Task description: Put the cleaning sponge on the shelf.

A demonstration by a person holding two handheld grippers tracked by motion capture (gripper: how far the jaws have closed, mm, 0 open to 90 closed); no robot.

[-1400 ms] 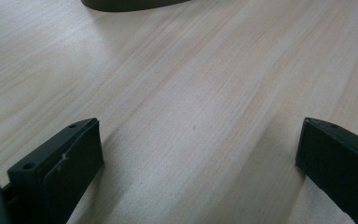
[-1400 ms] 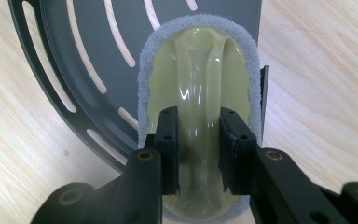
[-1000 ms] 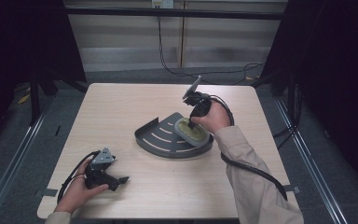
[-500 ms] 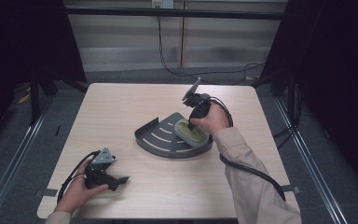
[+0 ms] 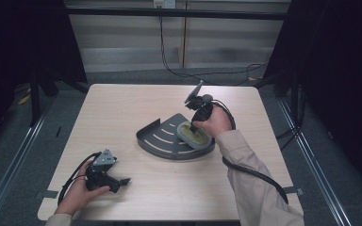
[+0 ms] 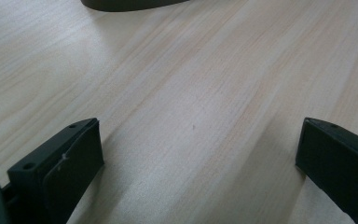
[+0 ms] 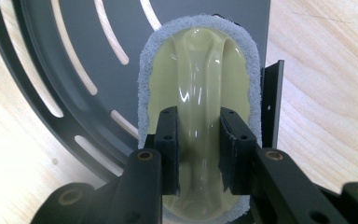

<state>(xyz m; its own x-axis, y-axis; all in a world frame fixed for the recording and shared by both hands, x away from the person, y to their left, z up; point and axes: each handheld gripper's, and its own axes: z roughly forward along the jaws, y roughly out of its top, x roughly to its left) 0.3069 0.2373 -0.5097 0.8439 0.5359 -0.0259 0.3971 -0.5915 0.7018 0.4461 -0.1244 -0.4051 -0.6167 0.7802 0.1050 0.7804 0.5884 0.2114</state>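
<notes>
Right claw [image 7: 198,154]: clamped on scrubber handle [image 7: 199,116]
Scrubber: on dark slotted tray [image 5: 162,141]
Left claw [image 6: 200,163]: wide open, empty, over desk [image 6: 205,84]

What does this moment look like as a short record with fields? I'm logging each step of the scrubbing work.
held thing: pale yellow-green plastic scrubber with grey pad, lying on the tray
tray: dark grey slotted metal quarter-round tray, at mid table
right gripper: shut on the scrubber's raised handle ridge
left gripper: open, nothing between its jaws, at the near left of the light wooden table
</notes>
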